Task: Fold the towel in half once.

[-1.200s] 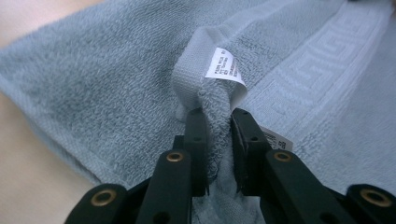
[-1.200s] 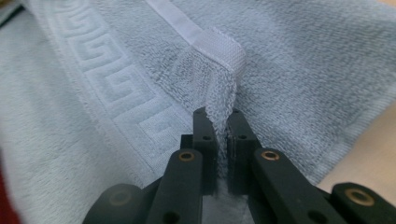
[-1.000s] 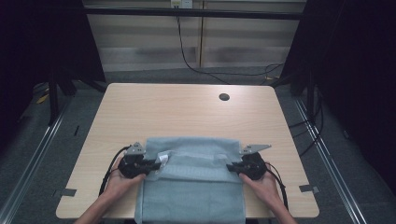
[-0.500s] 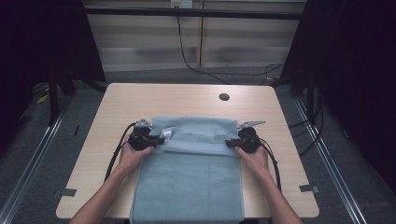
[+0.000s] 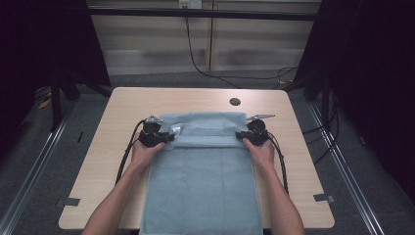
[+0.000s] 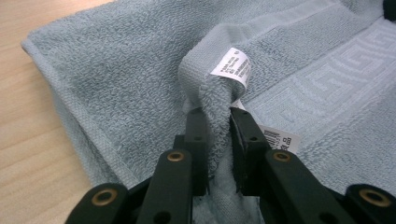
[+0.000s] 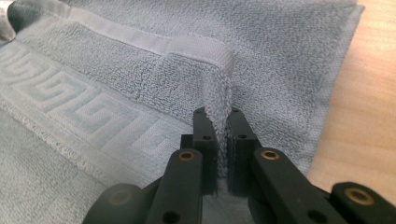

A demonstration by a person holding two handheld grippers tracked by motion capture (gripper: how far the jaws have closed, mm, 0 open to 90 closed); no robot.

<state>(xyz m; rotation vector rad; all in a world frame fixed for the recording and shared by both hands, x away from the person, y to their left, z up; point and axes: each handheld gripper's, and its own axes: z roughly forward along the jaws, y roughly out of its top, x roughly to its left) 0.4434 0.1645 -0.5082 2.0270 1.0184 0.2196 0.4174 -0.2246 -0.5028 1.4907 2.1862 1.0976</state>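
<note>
Grey-blue towel (image 5: 203,181) lies flat on wooden bench (image 5: 122,107), near end hanging over bench edge, far end being folded back.
Left gripper (image 6: 217,116): jaws pinch corner by white label (image 6: 232,66).
Right gripper (image 7: 217,116): jaws clamp other corner fold.
Risk: thin bite on thick terry may slip; uneven hand travel would skew fold; overhang weight could drag towel off.

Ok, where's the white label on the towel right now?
In the left gripper view the white label sits on the folded towel edge just above the left tool. In the high view it lies beside that tool, on the towel's left side.
</note>
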